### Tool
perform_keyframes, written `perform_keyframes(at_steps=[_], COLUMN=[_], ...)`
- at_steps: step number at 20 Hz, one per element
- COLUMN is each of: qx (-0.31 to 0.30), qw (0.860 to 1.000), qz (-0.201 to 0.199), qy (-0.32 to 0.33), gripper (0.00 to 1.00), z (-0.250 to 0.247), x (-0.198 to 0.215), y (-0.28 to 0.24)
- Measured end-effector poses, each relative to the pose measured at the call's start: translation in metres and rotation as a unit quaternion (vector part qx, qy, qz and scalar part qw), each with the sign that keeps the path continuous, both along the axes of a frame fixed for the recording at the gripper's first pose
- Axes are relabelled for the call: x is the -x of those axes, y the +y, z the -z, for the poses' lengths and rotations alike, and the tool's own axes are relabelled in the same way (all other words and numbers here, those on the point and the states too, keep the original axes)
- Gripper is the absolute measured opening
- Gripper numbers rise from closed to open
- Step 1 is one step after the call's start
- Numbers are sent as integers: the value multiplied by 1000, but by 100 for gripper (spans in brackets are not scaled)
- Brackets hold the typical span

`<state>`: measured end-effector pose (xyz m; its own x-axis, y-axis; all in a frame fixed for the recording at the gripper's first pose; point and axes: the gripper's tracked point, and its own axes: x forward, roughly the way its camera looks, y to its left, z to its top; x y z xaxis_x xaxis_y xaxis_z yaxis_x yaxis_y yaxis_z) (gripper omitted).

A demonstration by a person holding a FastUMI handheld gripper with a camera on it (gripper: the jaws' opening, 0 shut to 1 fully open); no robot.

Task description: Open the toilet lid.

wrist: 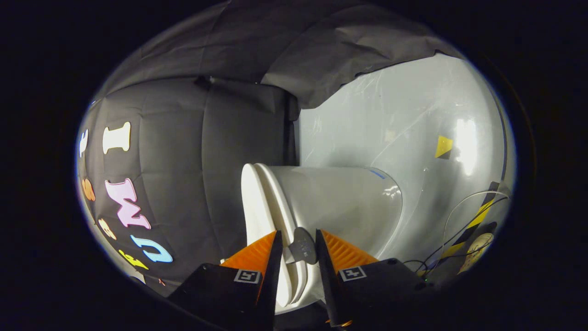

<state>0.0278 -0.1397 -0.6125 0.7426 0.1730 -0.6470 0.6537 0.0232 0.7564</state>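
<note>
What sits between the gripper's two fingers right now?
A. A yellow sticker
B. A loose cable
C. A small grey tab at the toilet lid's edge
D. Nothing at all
C: a small grey tab on the toilet lid edge lies between the gripper fingers, which look slightly apart from it.

The toilet (340, 202) looks like smooth, shiny white plastic, the gripper (297, 241) has ridged orange plastic fingers (342, 250) on matt black parts, and the wall (193, 138) is wrinkly black cloth.
</note>
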Motion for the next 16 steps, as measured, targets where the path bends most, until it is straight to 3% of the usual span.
perform_keyframes(at_steps=[6,9,16], qx=[-6,-10,4], qw=[999,999,999], qz=[9,17,8], qy=[-30,-31,-47], gripper=[48,13,11], z=[-7,1,-19], x=[6,1,-7], y=[-8,-2,2])
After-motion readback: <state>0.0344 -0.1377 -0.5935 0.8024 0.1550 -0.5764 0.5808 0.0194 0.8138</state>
